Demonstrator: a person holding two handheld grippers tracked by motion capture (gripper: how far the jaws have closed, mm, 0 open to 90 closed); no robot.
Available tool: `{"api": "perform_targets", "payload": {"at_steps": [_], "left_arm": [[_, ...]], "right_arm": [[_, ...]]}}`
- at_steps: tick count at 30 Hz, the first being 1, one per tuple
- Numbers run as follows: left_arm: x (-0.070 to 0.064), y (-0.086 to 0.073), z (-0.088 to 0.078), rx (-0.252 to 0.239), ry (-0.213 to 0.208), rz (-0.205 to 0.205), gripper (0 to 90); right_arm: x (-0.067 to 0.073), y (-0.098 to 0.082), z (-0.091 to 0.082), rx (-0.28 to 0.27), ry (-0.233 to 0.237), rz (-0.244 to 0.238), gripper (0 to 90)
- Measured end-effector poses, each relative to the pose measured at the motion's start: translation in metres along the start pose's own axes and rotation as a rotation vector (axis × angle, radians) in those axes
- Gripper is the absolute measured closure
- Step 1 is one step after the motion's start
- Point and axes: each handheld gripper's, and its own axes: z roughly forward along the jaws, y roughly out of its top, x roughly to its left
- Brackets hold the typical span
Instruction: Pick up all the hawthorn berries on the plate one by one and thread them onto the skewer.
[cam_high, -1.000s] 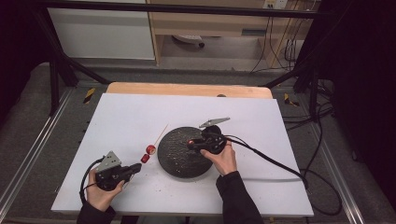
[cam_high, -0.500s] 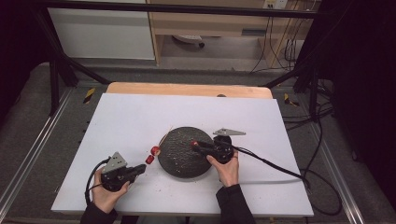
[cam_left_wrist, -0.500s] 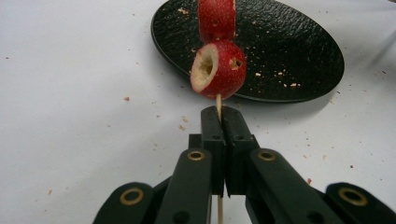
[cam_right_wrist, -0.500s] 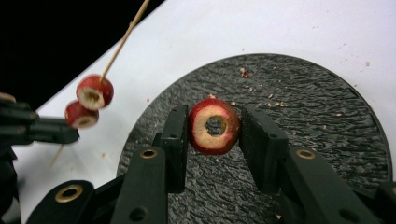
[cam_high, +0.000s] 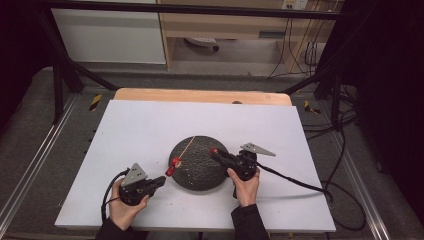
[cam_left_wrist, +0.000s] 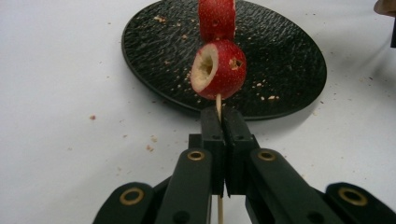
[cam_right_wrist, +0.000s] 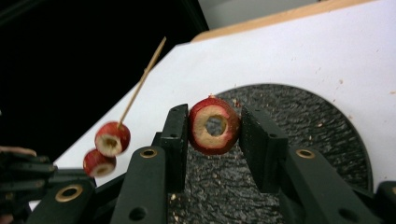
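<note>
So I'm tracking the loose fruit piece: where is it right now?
In the right claw, the cored red fruit piece sits between the jaws above the black plate, right of the skewer.

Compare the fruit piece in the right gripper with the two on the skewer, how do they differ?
The loose fruit piece is pinched directly between the right gripper jaws, unpierced by wood; the two skewered pieces hang threaded on the skewer clamped by the left gripper. All are red, hollow-cored, above the black plate.
</note>
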Motion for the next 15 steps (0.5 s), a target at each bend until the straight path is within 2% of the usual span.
{"api": "perform_targets", "payload": {"at_steps": [10,15], "left_arm": [[-0.014,0.008,0.008,-0.016,0.002,0.02,88.1],[-0.019,0.01,0.01,-0.022,-0.007,0.024,88.2]], "right_arm": [[0.001,0.007,-0.005,-0.134,0.022,0.051,63.7],[0.001,0.013,-0.007,-0.181,0.023,0.073,63.7]]}}
